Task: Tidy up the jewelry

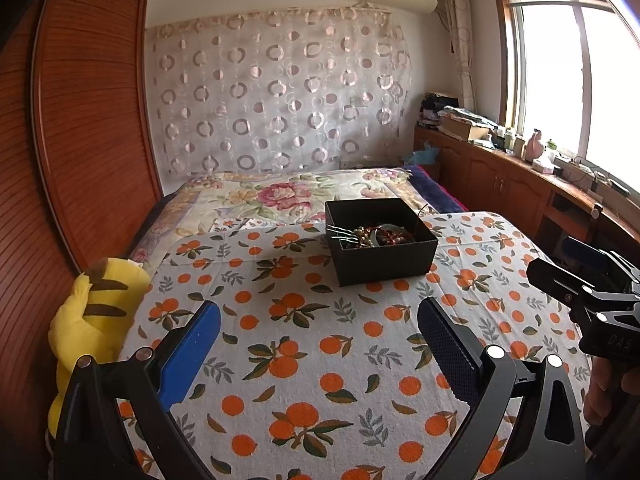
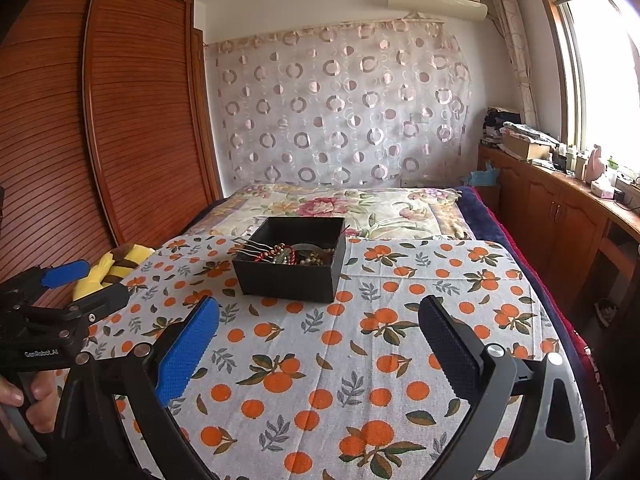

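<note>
I held both tongs spread wide and empty: my left gripper point(image 1: 319, 344) and right gripper point(image 2: 319, 344) hovered over the near orange-print cloth point(image 1: 340, 360). The black box point(image 1: 380, 240) of jewelry point(image 1: 384, 236) sat farther ahead.

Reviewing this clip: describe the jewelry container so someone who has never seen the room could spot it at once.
Start at the bed, where an orange-fruit print cloth covers the near part. Toward the far end of that cloth sits the black box, open-topped and square. It is the only dark, hard-edged thing on the cloth, with beads and a pronged hair comb piled inside, unlike the soft yellow plush toy at the bed's left edge.
</note>
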The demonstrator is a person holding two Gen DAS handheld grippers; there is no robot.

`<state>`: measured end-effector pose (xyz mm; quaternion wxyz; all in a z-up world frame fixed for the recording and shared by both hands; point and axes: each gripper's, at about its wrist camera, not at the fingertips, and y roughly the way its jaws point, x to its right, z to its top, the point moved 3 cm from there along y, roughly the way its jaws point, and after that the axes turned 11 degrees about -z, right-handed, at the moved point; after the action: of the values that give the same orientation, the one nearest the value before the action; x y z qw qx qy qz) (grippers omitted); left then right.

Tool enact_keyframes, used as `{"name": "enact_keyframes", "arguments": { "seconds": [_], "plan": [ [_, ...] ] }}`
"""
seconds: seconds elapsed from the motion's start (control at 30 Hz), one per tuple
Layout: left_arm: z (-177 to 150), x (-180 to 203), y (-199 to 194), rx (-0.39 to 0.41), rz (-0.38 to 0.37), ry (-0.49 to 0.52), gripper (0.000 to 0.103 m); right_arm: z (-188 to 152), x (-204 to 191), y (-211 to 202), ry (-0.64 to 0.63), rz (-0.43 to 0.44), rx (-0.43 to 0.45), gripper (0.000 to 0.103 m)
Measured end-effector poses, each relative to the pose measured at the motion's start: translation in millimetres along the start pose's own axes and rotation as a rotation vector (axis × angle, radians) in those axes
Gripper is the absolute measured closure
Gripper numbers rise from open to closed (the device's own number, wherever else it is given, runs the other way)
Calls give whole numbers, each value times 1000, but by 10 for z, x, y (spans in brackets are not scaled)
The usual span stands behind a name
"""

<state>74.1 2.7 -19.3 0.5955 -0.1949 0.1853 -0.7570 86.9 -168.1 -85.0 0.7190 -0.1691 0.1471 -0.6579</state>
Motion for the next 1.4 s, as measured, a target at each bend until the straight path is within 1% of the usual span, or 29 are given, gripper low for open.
{"name": "enact_keyframes", "arguments": {
  "seconds": [1.4],
  "plan": [
    [67, 9, -77, 21, 7, -2, 8, 7, 10, -59, -2, -12, 7, 3]
  ]
}}
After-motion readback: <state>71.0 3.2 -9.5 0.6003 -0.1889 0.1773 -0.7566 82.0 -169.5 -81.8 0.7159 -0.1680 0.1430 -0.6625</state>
